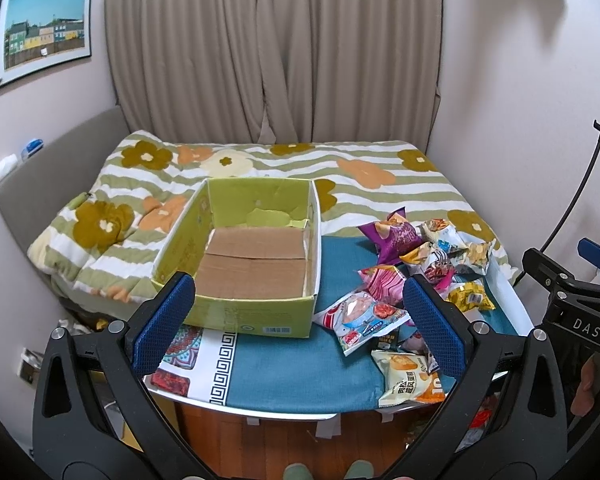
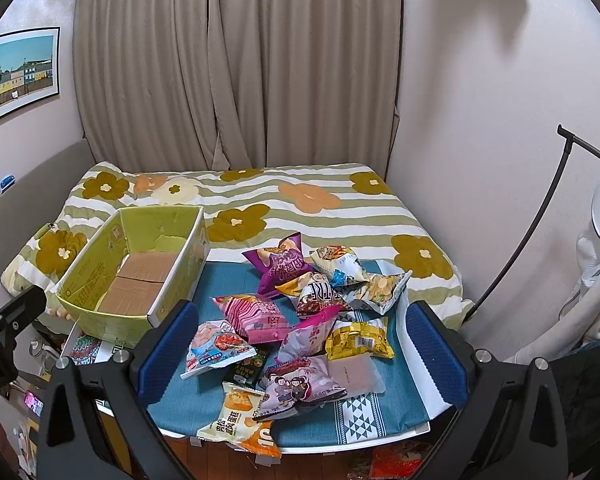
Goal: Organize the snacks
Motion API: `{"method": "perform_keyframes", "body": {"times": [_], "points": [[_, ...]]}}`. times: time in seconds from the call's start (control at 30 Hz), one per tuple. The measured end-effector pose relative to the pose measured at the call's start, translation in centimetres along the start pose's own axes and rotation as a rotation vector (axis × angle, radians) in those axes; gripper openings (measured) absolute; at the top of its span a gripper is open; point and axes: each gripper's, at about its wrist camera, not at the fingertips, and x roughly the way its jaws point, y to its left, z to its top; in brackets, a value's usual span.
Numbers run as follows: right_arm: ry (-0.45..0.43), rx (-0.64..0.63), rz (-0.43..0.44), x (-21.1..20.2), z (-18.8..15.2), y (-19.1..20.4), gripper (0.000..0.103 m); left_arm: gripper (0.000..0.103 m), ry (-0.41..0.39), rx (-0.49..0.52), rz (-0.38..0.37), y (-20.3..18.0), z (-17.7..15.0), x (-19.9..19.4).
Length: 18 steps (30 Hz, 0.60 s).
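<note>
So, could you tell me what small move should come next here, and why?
Probably lower the right gripper, whose jaws stand open, onto the nearest loose packet, the white and orange snack pack at the table's front edge. The green cardboard box holds nothing yet, and the snack pile lies beside it.

Brightness: both views evenly lit, soft indoor light; colours clear
Shadows: soft dark patches on the plain pinkish right wall (image 2: 480, 120), high up; faint shade inside the open green cardboard box (image 1: 236, 312)
Glare: mild sheen on the crinkly foil snack packets (image 2: 300, 320); nothing blown out
Distortion: strong fisheye; the pleated beige curtain (image 1: 272, 48) and wall edges bow outward; black corners
Focus: centre sharp; small packet print unreadable; rims slightly soft
</note>
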Motion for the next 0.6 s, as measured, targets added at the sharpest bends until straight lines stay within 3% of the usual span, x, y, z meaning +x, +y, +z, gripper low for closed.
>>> {"method": "perform_keyframes", "body": {"times": [0.6], "points": [[0.001, 0.003, 0.002, 0.11, 0.02, -0.09, 0.103, 0.103, 0.002, 0.004, -0.002, -0.01, 0.09, 0.39]]}}
